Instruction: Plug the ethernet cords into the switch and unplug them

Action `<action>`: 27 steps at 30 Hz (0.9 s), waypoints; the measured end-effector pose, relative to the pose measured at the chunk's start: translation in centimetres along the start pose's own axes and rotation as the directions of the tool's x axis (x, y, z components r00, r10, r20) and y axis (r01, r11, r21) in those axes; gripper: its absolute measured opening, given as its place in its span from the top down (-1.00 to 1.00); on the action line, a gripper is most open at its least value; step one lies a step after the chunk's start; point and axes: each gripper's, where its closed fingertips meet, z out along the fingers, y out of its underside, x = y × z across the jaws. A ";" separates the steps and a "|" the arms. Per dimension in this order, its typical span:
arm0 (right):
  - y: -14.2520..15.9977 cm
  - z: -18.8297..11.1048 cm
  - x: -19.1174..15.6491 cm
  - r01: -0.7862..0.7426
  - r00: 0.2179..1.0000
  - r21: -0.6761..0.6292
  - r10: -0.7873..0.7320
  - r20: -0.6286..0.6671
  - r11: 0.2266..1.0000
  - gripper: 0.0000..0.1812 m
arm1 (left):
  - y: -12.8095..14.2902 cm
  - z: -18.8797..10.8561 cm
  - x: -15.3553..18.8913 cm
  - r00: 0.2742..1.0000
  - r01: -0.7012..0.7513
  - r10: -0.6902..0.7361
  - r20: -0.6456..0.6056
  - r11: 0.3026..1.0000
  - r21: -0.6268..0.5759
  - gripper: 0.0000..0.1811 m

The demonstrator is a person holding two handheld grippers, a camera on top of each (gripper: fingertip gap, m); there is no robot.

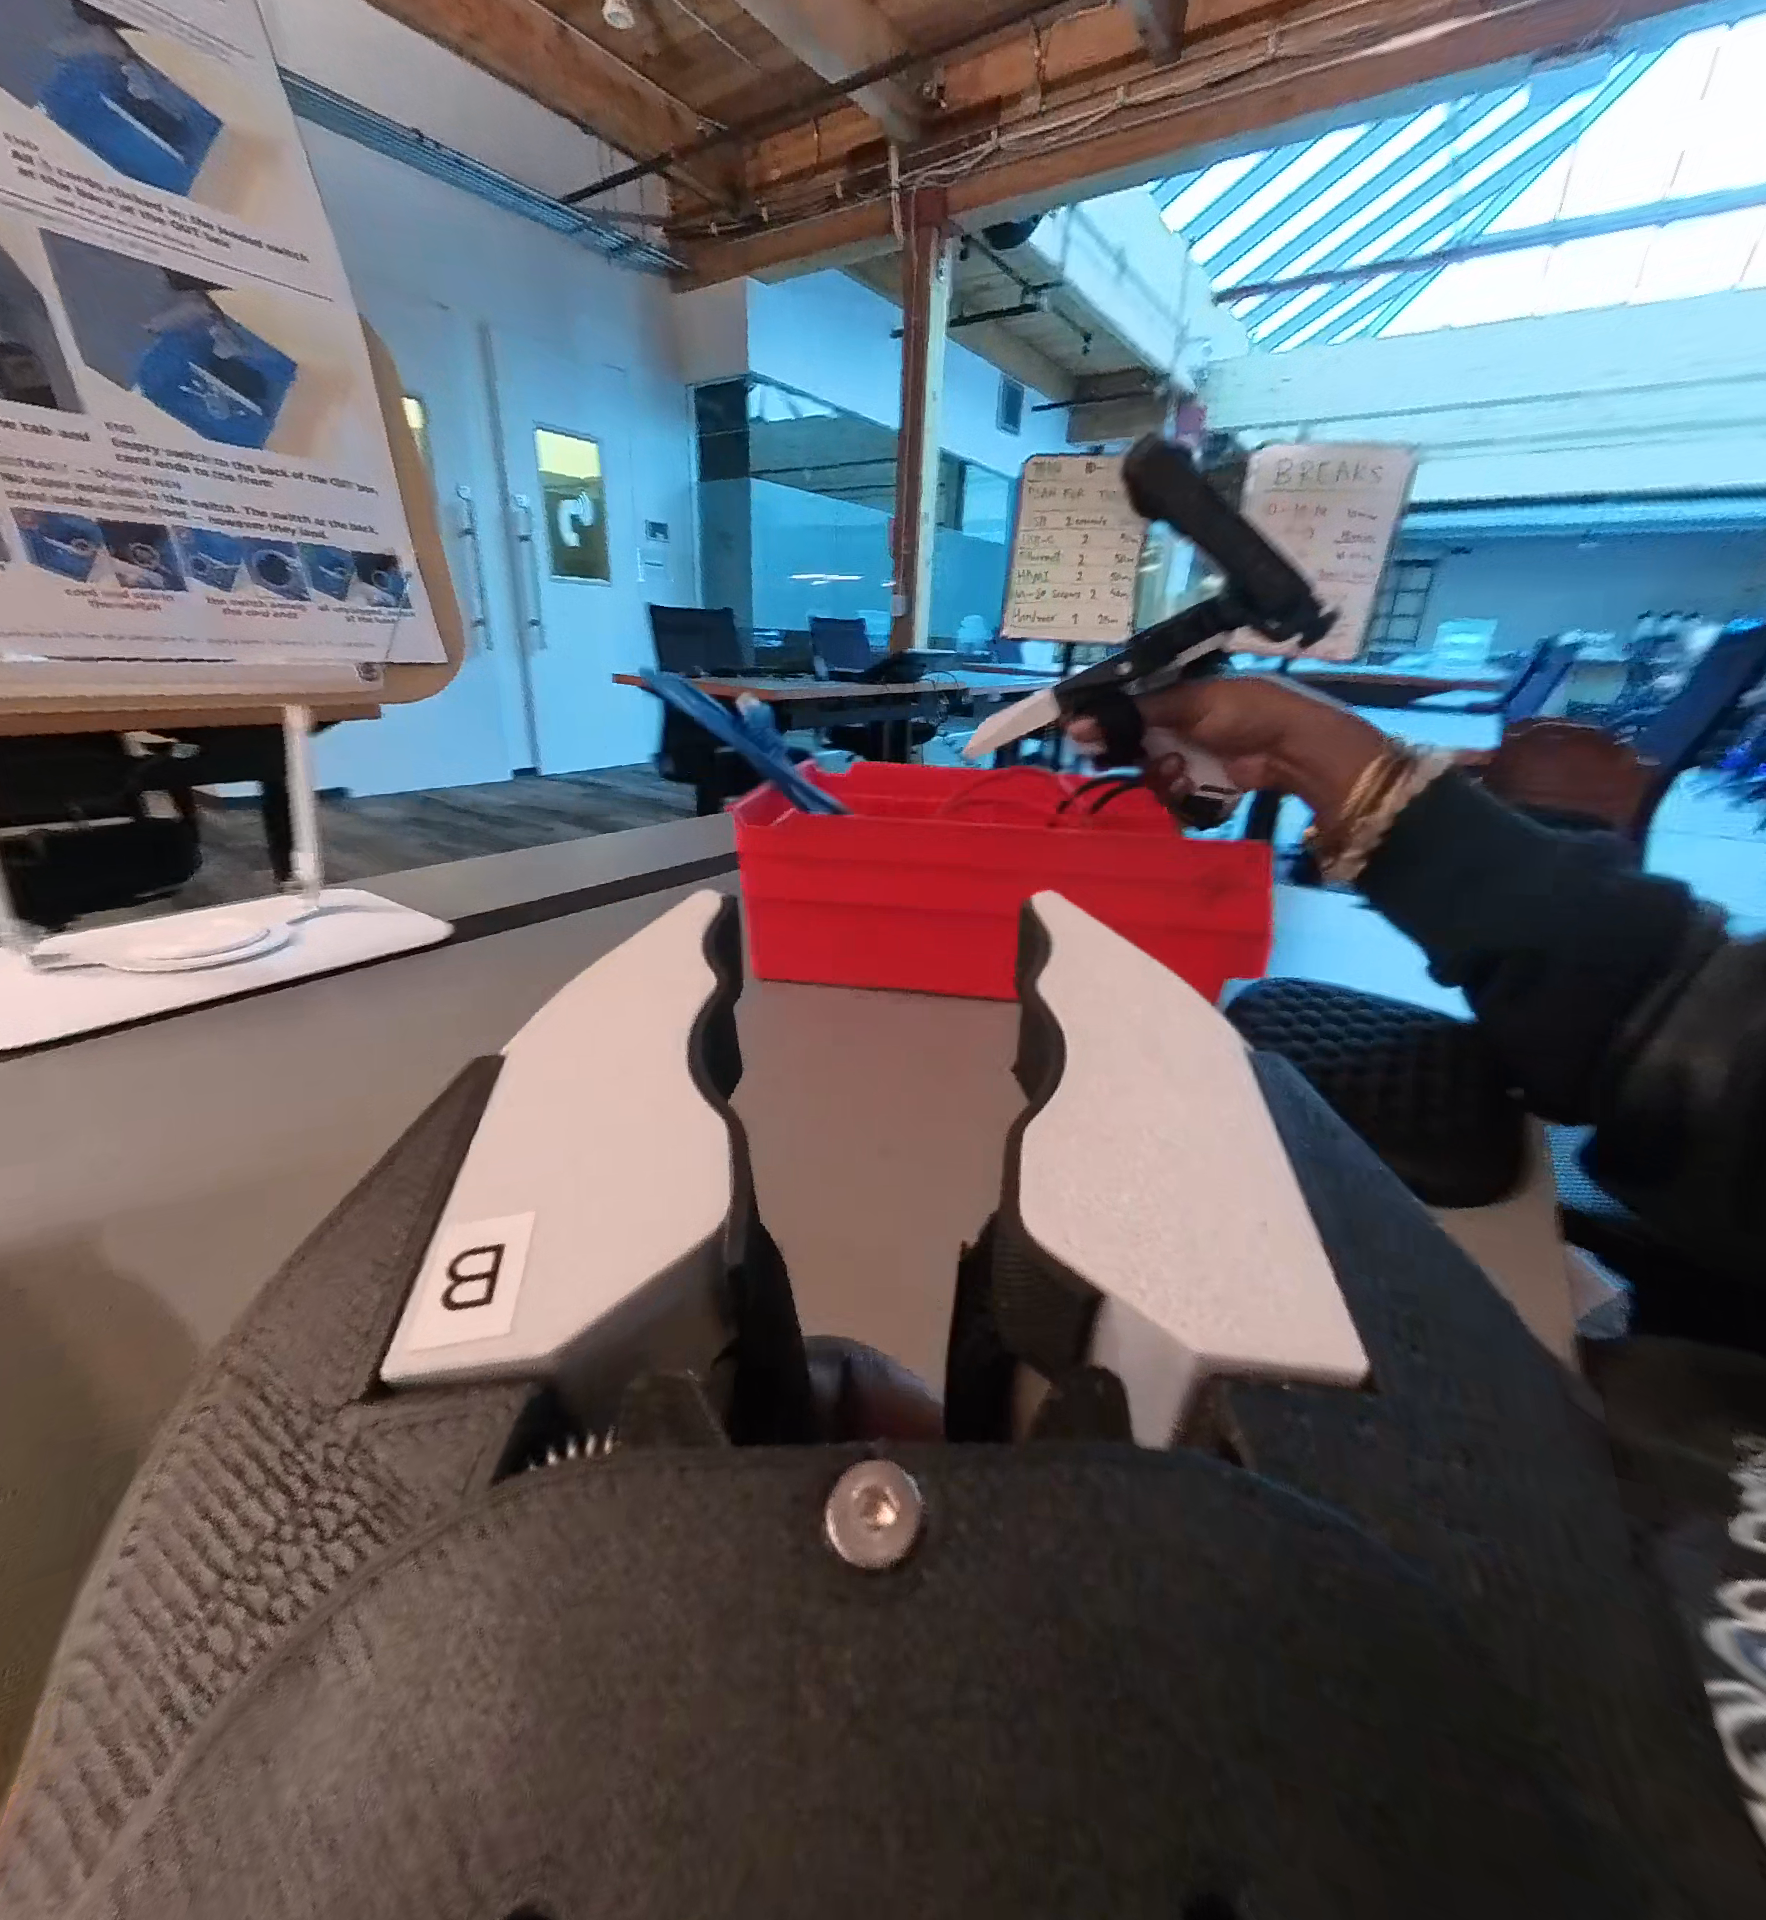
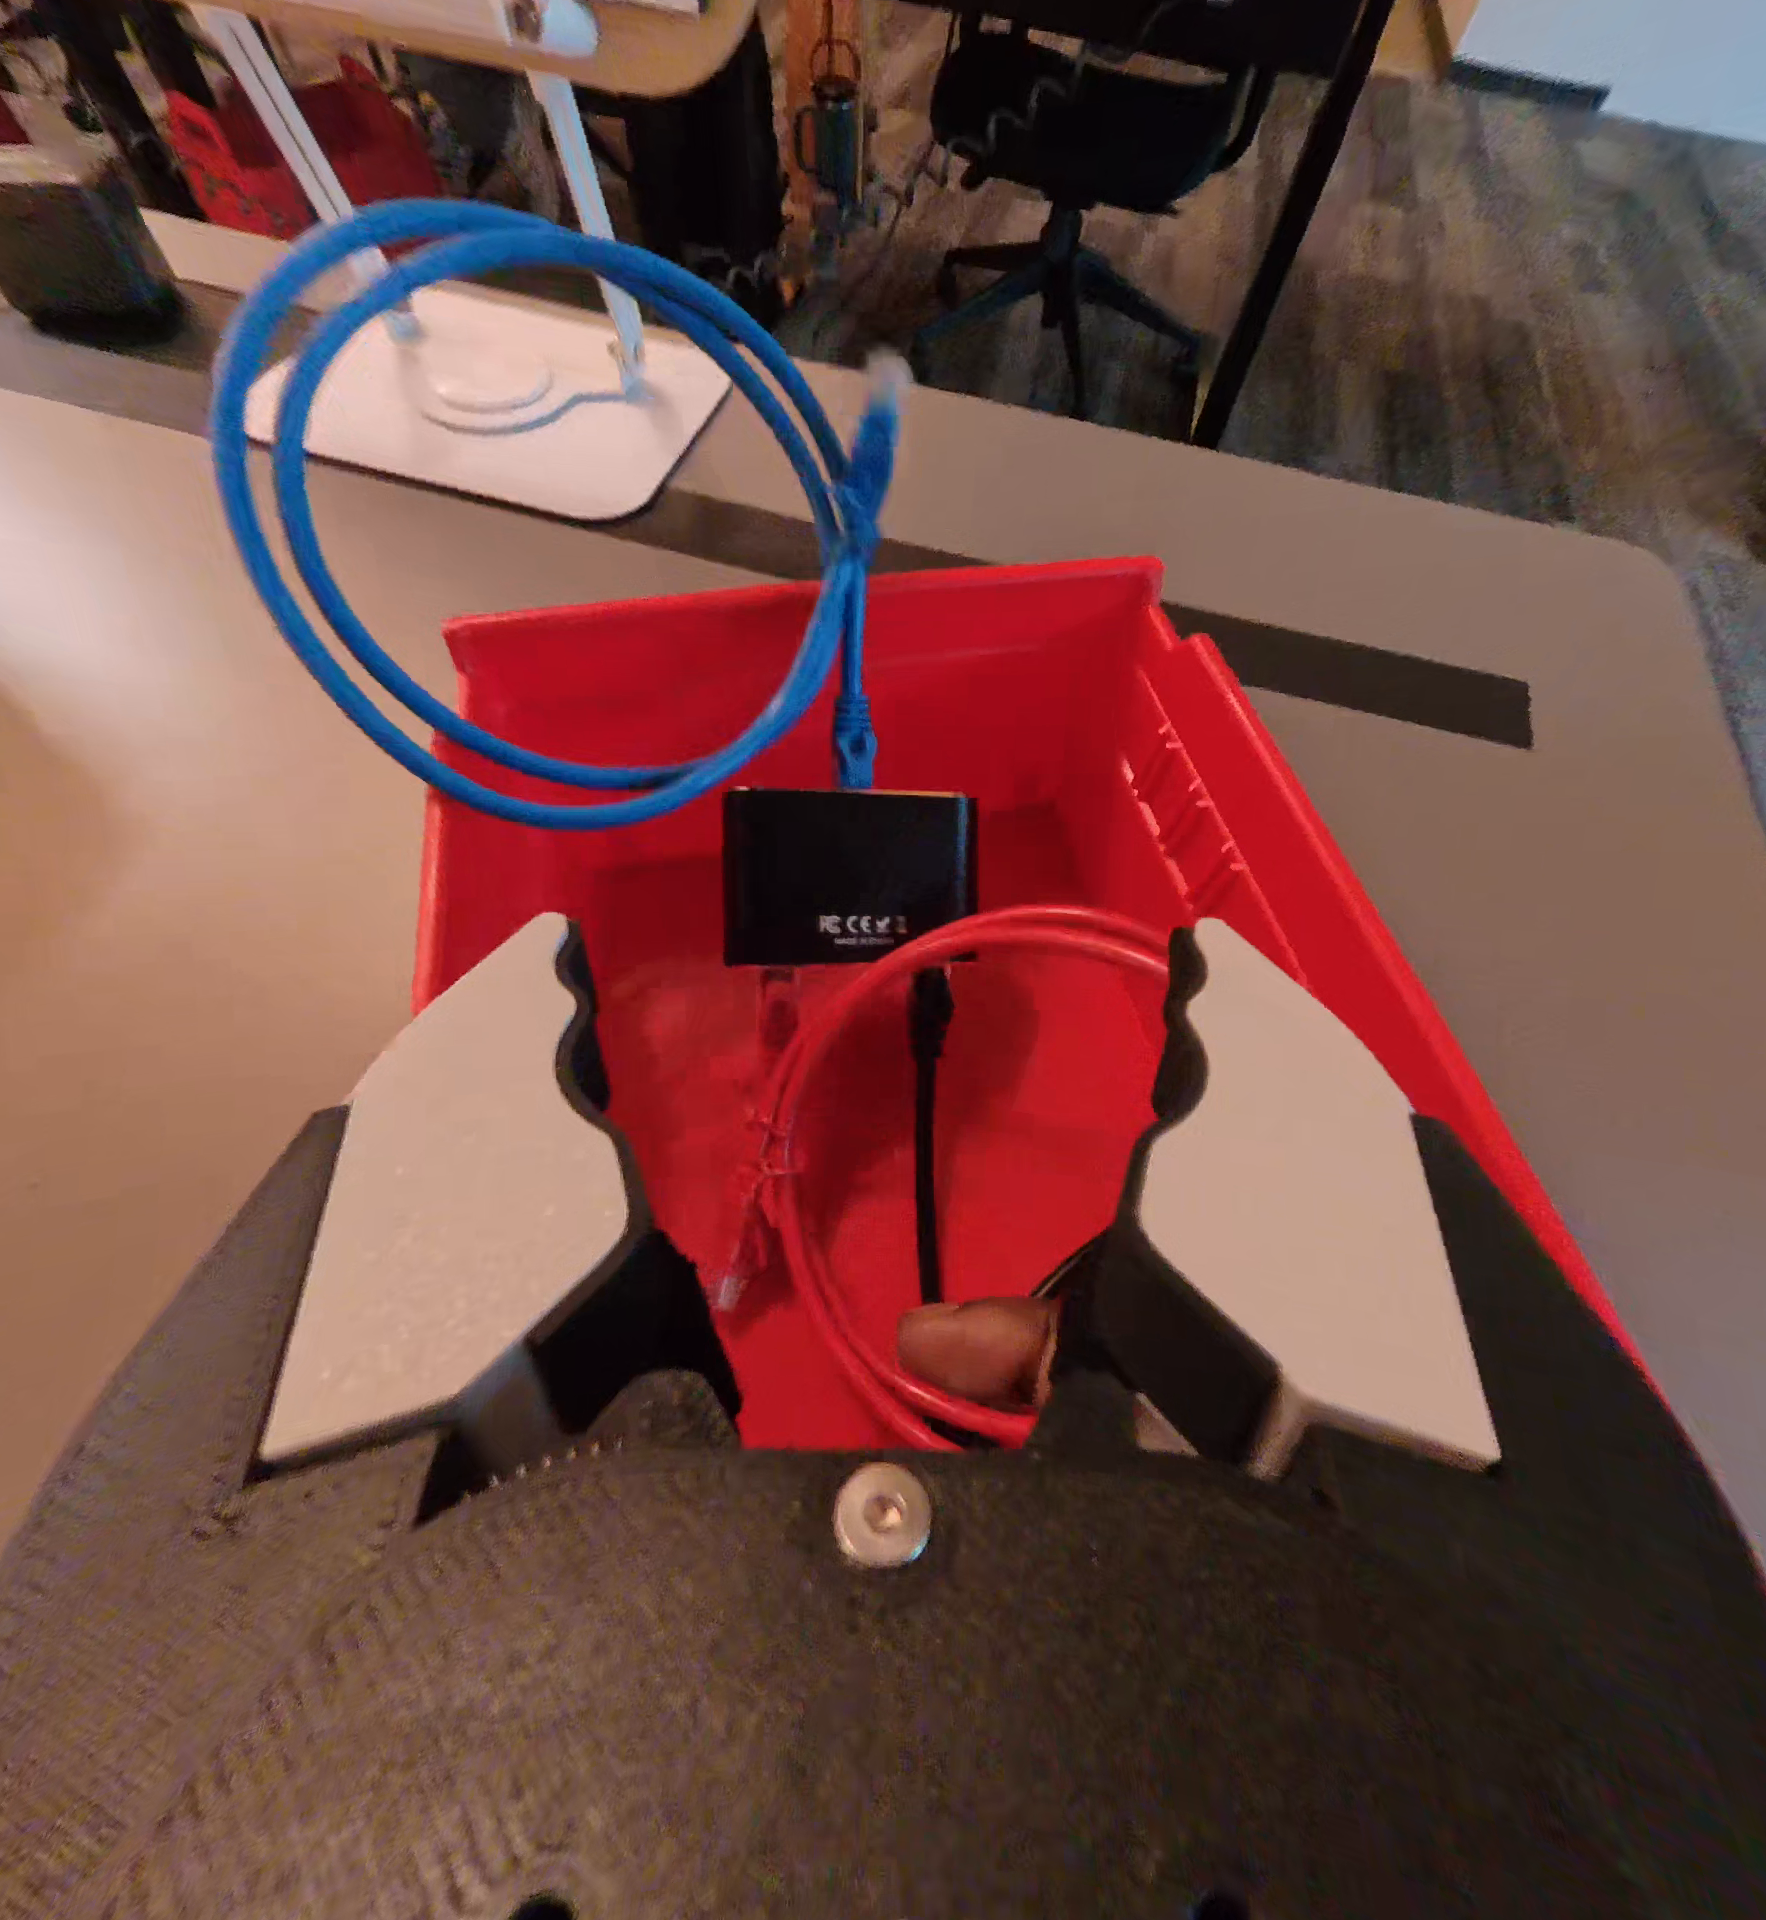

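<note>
The black switch (image 2: 848, 878) lies in the red bin (image 2: 1263, 831) on my table (image 2: 131, 831); a blue cord (image 2: 266, 520) looks plugged into its far side; a red cord (image 2: 827, 1091) lies loose beside it; my right gripper (image 2: 874, 1029) hangs spread and empty above the bin; my left gripper (image 1: 874, 977) sits released and empty short of it.

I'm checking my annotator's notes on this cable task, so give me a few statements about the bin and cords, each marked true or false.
1. The black switch lies inside the red bin. True.
2. The blue ethernet cord has one end plugged into the switch. True.
3. The right gripper is shut on the red ethernet cord. False: its jaws are open above the bin, and the cord lies loose inside.
4. The left gripper holds the blue cord. False: it is open and empty, in front of the bin.
5. The blue cord's other plug hangs free. True.
</note>
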 end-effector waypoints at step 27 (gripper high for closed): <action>11.7 2.5 -26.2 0.253 0.856 -0.197 -0.124 0.502 0.947 -0.60 | -4.0 -1.9 -2.0 0.965 0.216 -0.222 0.142 0.975 0.057 0.09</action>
